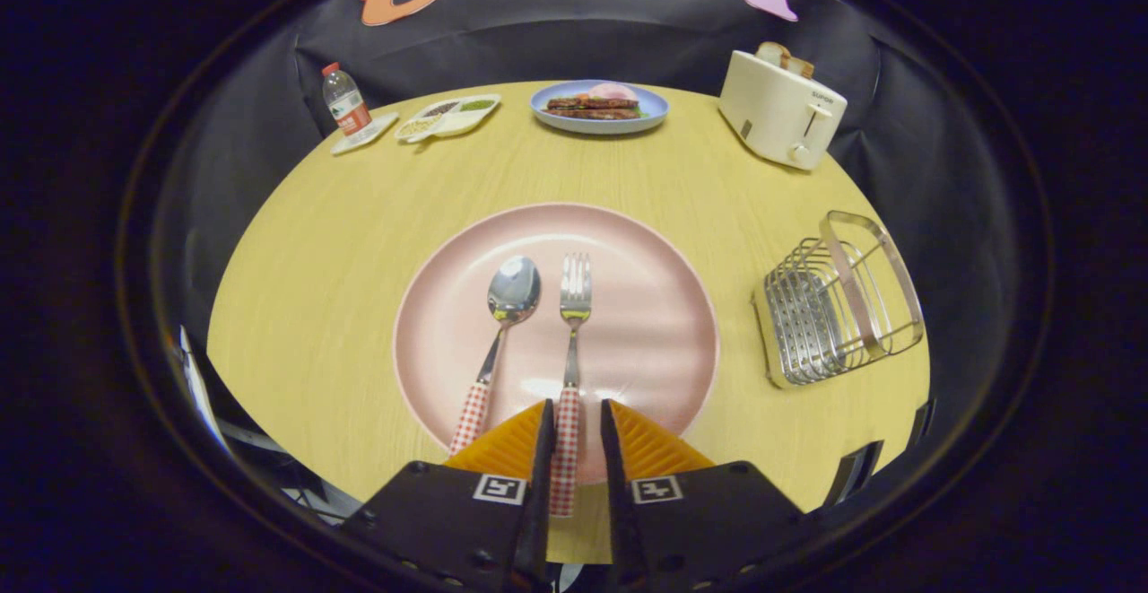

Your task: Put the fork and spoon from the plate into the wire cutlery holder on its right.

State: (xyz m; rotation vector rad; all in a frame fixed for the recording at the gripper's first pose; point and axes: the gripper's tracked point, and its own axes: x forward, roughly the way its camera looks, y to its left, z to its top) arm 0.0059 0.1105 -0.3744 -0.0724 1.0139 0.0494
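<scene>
**Tongs astride the fork handle**

Ridged, wedge-shaped pads on my tongs [574, 418] sit narrow over the near rim of the plate, with the fork's checked handle running straight up the gap between them. The left finger looks to be against the handle; on the right a thin sliver of space shows, so I cannot call it a firm grip — the fingers flank the handle closely rather than clearly pressing it from both sides.

The fork [572, 342] lies flat on the plate [655, 306], a broad, round, smooth dish with a soft sheen. Its tines point away from me, its polished metal neck narrowing into a red-and-white gingham grip. Just to its left lies the spoon [502, 328], bowl up and mirror-bright, its matching checked handle angling out over the plate's near edge beside my left finger.

To the right of the plate, apart from it, stands the wire cutlery holder [839, 310] — a boxy basket of thin shiny rods on a pale base, its open rim tilted toward me.

All rests on a round desk [305, 306] of pale, fine-grained wood.
</scene>
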